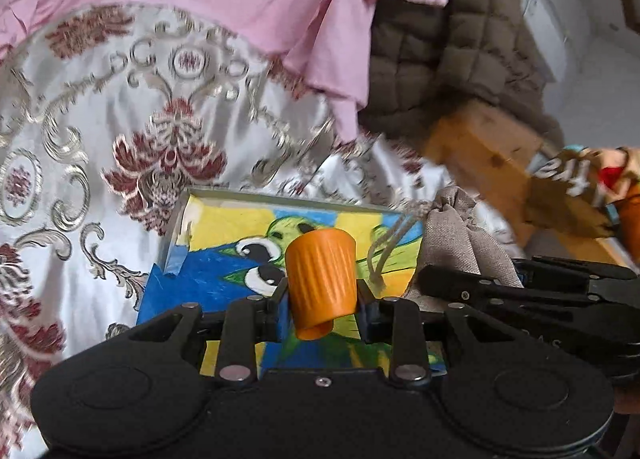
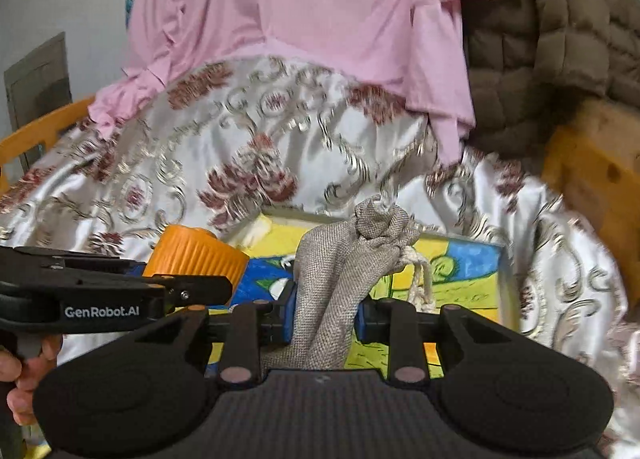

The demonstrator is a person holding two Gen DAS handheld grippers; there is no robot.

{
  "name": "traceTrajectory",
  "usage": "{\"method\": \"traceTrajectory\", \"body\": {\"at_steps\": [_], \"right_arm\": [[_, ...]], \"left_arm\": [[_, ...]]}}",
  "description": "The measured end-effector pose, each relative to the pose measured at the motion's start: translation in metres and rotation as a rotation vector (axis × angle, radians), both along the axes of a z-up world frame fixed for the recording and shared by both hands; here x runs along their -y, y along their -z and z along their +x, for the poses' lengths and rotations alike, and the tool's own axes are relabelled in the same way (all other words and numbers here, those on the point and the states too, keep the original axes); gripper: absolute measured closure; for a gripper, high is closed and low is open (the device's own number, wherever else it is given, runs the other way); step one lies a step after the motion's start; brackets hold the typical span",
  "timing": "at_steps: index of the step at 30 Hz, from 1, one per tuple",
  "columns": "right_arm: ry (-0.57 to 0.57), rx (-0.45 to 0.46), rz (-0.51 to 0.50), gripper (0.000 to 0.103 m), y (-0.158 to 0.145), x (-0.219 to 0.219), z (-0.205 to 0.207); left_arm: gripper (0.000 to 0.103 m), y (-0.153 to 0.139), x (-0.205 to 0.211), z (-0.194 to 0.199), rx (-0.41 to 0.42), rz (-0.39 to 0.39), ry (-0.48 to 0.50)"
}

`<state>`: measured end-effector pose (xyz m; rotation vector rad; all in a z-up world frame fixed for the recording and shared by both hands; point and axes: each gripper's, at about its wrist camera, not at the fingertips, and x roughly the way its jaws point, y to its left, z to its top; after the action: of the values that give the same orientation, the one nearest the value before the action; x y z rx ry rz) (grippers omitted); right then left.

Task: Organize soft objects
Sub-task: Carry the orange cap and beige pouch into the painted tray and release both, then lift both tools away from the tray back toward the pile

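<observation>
We hold two things at once, both above a painted canvas (image 1: 224, 243) of a green bird that lies on a satin floral bedspread (image 1: 100, 119).

The left gripper (image 1: 322, 291) has its fingers closed narrowly on an orange ribbed cup (image 1: 322, 279). The cup sits between them about midway down its wall, tilted, with its open end toward the camera. It looks like light, thin plastic or rubber; we judge it will give under pressure, and the ribs should keep it from slipping.

The right gripper (image 2: 324, 311) has its fingers pinched on a grey burlap drawstring pouch (image 2: 348, 255). They clamp the pouch's slack body, while the gathered neck and knotted cord (image 2: 418, 275) stand beyond the fingertips. The weave is coarse, so the hold should be secure, but the cloth is limp and will sag or swing. A hold nearer the cinched neck would control it better.

The two grippers are just beside each other, cup to the left of pouch. A pink garment (image 2: 320, 19) and a brown quilted blanket (image 2: 560, 39) lie at the far side.
</observation>
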<state>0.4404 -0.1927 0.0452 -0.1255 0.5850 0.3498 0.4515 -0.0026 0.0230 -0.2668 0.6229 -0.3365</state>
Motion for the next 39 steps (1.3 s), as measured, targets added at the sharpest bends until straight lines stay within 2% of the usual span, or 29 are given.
{"method": "traceTrajectory", "body": {"at_steps": [6,11,15,19,20,22,24,30,33,39], "right_arm": [[0.005,-0.078,-0.028,0.071,0.038,-0.002,0.039],[0.007,-0.125,-0.061,0.069,0.056,-0.002,0.054],[0.012,-0.141,-0.055,0.062,0.061,0.001,0.059],[0.023,-0.156,-0.056,0.051,0.063,0.005,0.059],[0.025,-0.157,-0.059,0.05,0.063,0.006,0.058],[0.038,-0.154,-0.062,0.038,0.062,0.01,0.055],[0.051,-0.146,-0.064,0.032,0.057,0.014,0.051],[0.092,-0.074,-0.023,0.018,0.03,0.034,0.024],[0.097,0.008,0.019,0.009,0.007,0.044,-0.002],[0.102,0.138,0.092,0.0,-0.037,0.057,-0.055]], "left_arm": [[0.07,0.041,0.002,0.045,-0.107,-0.005,0.008],[0.069,0.061,0.003,0.06,-0.162,0.011,0.013],[0.066,0.068,0.007,0.064,-0.182,0.035,0.026],[0.059,0.068,0.009,0.065,-0.182,0.045,0.014],[0.055,0.067,0.009,0.065,-0.18,0.052,0.01],[0.048,0.065,0.009,0.062,-0.181,0.068,0.0],[0.042,0.062,0.006,0.058,-0.179,0.067,-0.018],[0.028,0.04,0.0,0.036,-0.141,0.041,-0.057],[0.025,0.019,-0.003,0.016,-0.087,0.027,-0.075],[0.018,-0.027,-0.005,-0.035,0.05,0.007,-0.1]]}}
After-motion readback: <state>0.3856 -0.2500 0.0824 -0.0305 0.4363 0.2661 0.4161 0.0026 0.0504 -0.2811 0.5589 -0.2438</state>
